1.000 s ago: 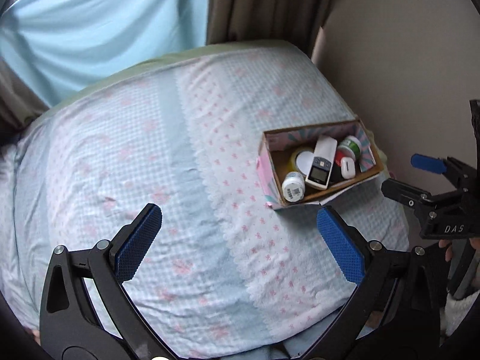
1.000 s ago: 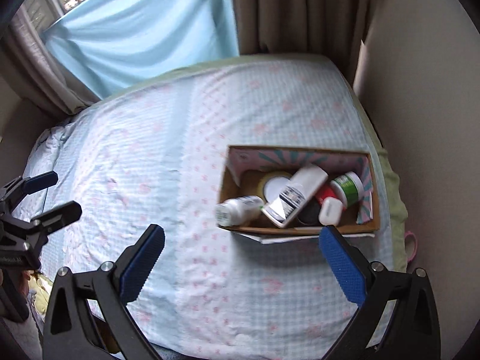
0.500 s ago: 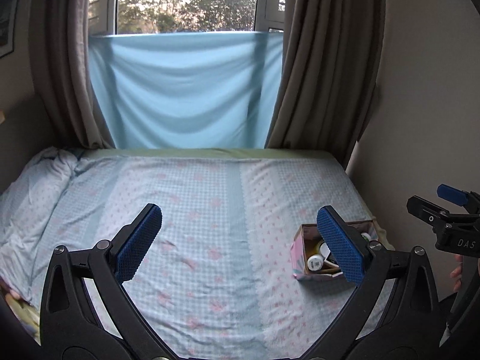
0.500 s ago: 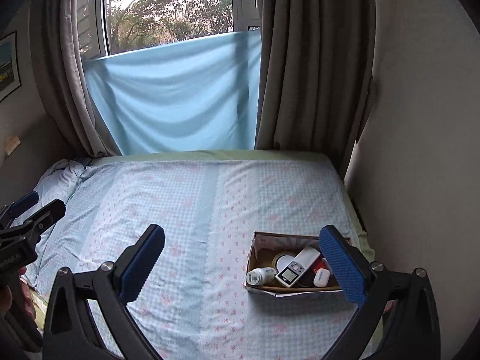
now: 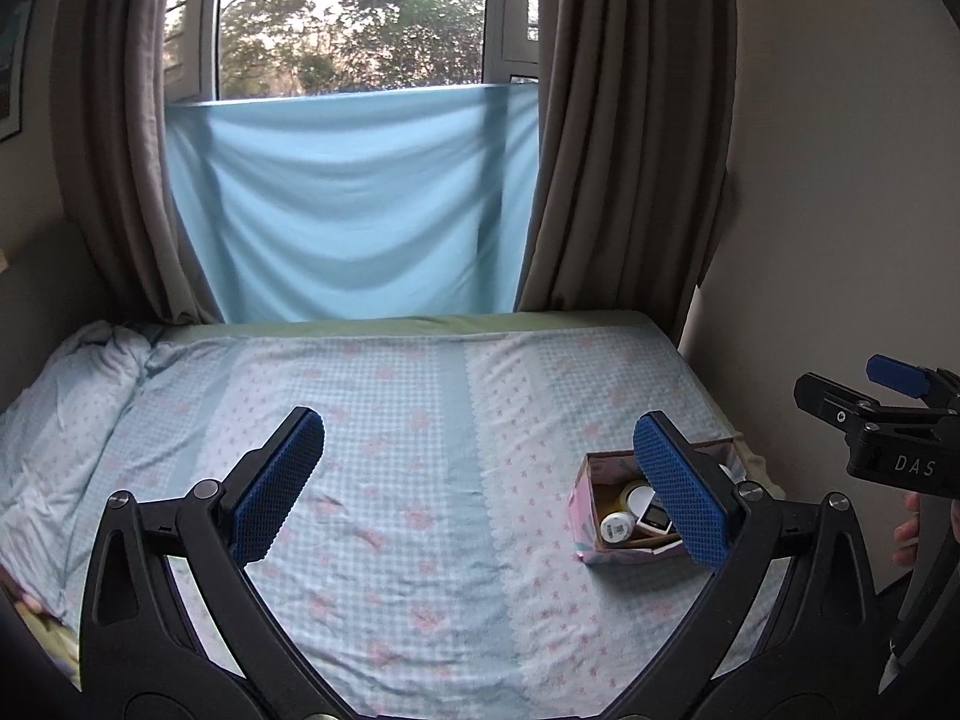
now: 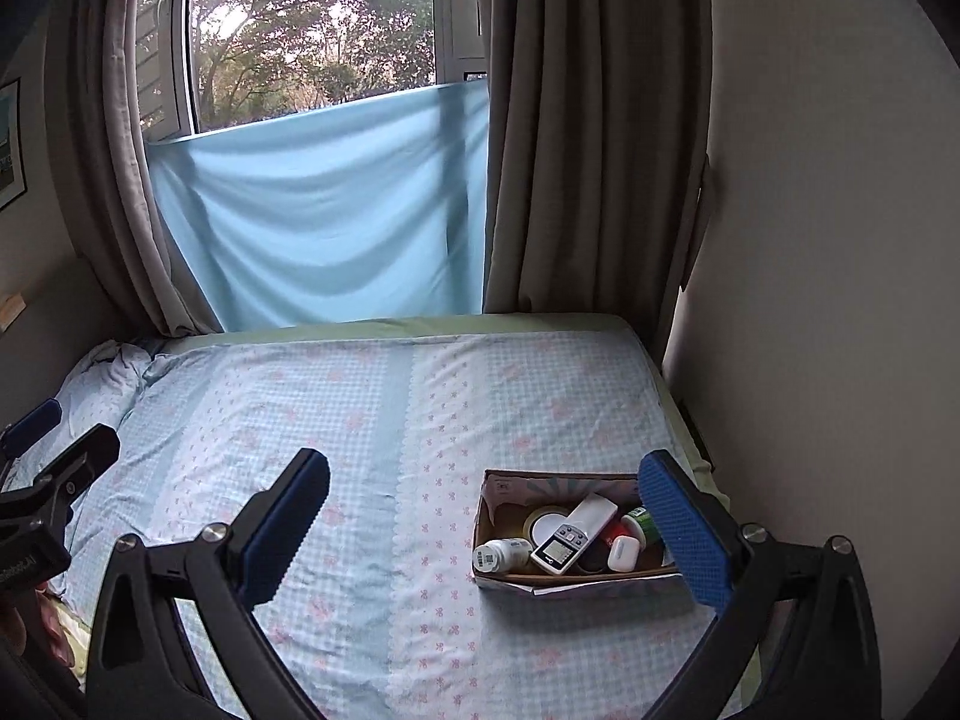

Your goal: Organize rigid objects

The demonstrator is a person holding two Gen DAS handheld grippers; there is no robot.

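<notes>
The left tongs (image 5: 480, 483), black-framed with blue textured pads, are spread wide and grasp nothing, held above the bed (image 5: 420, 480) with its pale blue checked sheet printed in pink flowers. The right tongs (image 6: 485, 531) are likewise released, their pads far apart and touching nothing. In the left wrist view the right tongs also show at the right edge, and in the right wrist view the left tongs show at the left edge.

The open cardboard box with pink-patterned outer sides (image 6: 498, 495) rests on the bed near its right edge, close to the wall. In it lie a white pill bottle with a barcode label (image 6: 501, 555) on its side, a white digital device with a small screen (image 6: 561, 549), a long white remote-like bar (image 6: 594, 513), a round yellow-rimmed tin (image 6: 543, 519), a small white rounded case (image 6: 623, 553) and a green-capped jar (image 6: 642, 523), partly hidden by the right pad. In the left wrist view the box (image 5: 585, 495) sits just behind the right-hand pad.

A second ago both cameras looked steeply down on the bed and box; now they are levelled, so the window (image 5: 360, 18), the light blue cloth hung across it (image 5: 354, 210) and the grey-brown curtains (image 5: 624, 138) fill the upper view, and the box appears lower and smaller. The tongs' spread is unchanged.
</notes>
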